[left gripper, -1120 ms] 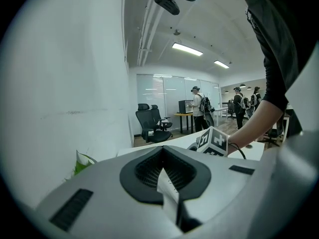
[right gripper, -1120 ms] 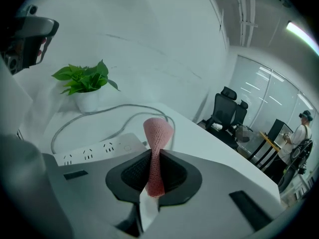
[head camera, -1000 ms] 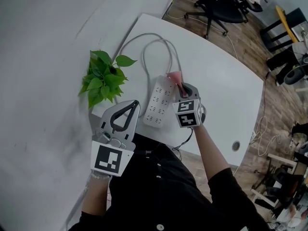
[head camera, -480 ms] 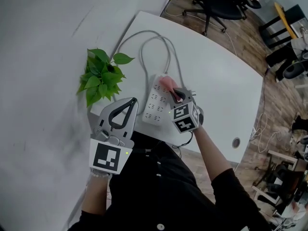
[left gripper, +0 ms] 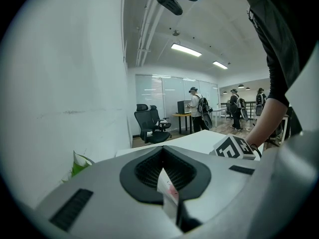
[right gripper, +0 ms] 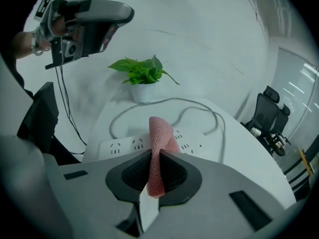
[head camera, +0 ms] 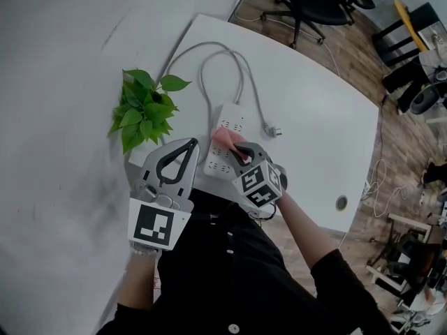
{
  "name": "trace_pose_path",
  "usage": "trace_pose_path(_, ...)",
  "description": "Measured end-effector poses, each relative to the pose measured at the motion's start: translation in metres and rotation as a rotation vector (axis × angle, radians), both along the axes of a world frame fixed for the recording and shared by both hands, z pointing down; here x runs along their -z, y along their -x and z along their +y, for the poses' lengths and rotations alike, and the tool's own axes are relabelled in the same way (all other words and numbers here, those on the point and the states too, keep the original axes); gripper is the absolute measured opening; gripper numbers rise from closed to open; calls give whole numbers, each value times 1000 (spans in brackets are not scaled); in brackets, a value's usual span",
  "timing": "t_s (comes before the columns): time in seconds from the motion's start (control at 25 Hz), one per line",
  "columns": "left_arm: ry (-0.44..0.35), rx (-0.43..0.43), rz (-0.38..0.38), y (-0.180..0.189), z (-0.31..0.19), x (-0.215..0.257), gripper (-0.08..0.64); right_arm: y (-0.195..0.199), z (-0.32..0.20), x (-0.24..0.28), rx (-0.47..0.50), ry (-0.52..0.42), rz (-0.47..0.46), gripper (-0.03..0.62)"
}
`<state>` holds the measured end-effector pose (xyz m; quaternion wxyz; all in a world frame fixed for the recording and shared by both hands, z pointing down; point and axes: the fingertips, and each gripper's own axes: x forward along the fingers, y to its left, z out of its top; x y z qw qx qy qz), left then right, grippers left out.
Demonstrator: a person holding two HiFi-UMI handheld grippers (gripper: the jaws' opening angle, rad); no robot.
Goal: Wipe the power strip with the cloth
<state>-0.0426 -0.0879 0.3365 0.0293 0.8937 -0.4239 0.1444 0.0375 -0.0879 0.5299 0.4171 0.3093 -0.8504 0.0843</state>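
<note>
Desk (head camera: 314, 110) — power strip (head camera: 232, 117) seemingly beneath hand-held gripper (head camera: 237, 149).

On the table (head camera: 314, 117), the cloth (head camera: 223, 137) rests on the power strip (head camera: 232, 117), plant (head camera: 143, 110) left.

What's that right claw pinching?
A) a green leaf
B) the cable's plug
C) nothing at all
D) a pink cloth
D: the right claw is shut on a pink cloth, which sticks out over the white power strip.
</note>
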Motion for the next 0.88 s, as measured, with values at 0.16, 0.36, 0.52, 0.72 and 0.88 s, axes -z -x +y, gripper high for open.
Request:
trace_pose_path(0.16, -1, -2, 0, 0, 0, 1, 12, 9, 19, 0, 56, 31, -11, 57)
trace_pose_path(0.36, -2, -4, 0, 1, 0, 0, 12, 19, 43, -2, 130, 80, -29, 57)
trace_pose_path(0.52, -1, -3, 0, 1, 0, 1, 12, 26, 65, -3, 201, 122, -45, 57)
trace_pose_path(0.72, -2, -4, 2, 2, 0, -1, 12, 32, 86, -3, 257, 167, -62, 57)
trace_pose_path(0.88, 6, 0, 2, 4, 0, -3, 12, 36, 100, -2, 290, 194, -70, 57)
